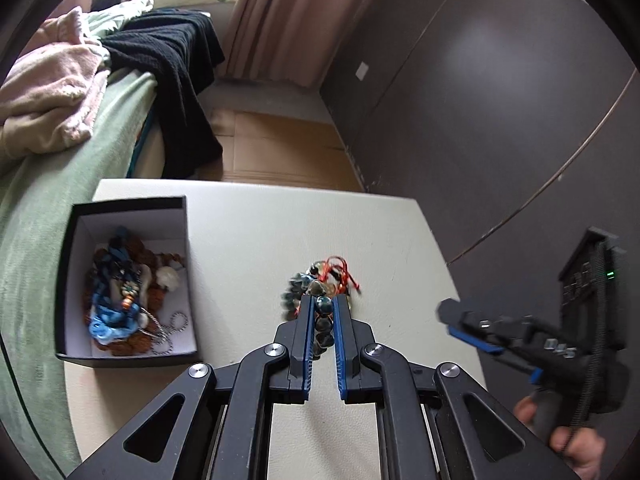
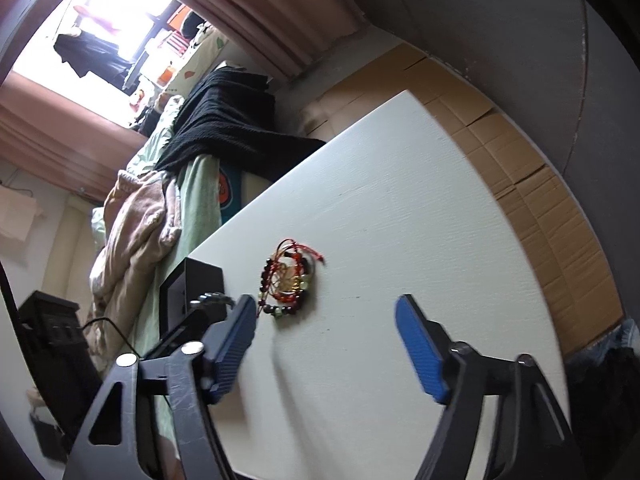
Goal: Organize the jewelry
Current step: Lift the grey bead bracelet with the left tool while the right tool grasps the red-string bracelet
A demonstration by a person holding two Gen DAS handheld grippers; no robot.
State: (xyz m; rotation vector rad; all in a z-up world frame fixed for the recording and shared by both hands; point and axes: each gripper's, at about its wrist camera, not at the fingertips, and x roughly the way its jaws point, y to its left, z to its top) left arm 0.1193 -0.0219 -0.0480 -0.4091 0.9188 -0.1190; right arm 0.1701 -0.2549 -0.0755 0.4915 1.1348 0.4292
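pinching bead bracelet point(image 1: 322, 322), l hand-held gripper point(image 1: 323, 304)

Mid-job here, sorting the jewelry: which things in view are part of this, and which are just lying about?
Part of the job:
- beaded bracelets, gripped by the left gripper
- black box, already holding jewelry
- right gripper, open, off to the side
- white table

Lying about:
- black blanket
- pink blanket
- curtain

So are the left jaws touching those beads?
Touching. The left wrist view shows the left gripper with its jaws closed on the beads.
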